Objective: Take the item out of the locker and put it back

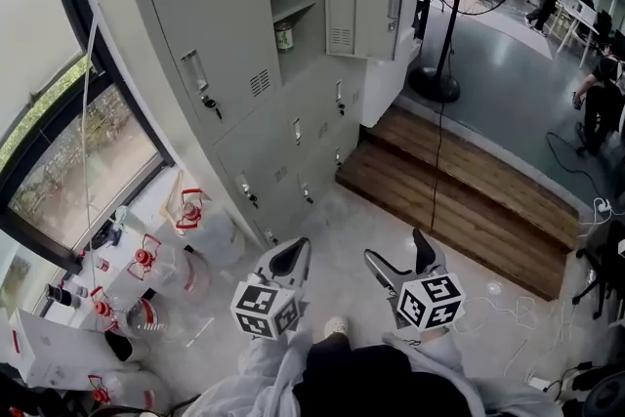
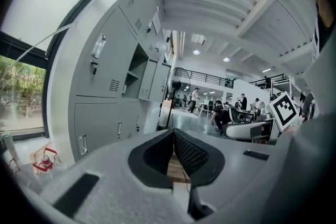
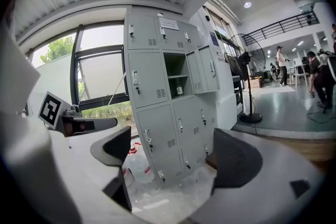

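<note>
The item (image 1: 284, 36), a small container with a label, stands upright inside the open compartment (image 1: 293, 10) of the grey locker (image 1: 210, 44), in the lower part, under the thin inner shelf. From the right gripper view you see it there too (image 3: 180, 90), far from both of your tools. The compartment door (image 1: 366, 0) is swung wide open to the right side. You hold both grippers low, in front of your body and well apart from the locker, above the pale floor (image 1: 332, 239). Your left gripper (image 1: 290, 259) has its jaws pressed together, and nothing is between them; in its own view the two dark pads meet at the tips (image 2: 173, 131). Your right gripper (image 1: 398, 254) has its jaws spread wide and it carries nothing (image 3: 173, 139). Beside the base of the locker, near the window (image 1: 78, 161), several clear water bottles (image 1: 186, 210) with red handles stand on the floor. On the other side lies a wooden step (image 1: 459, 190), and behind it a standing fan (image 1: 444, 15).
</note>
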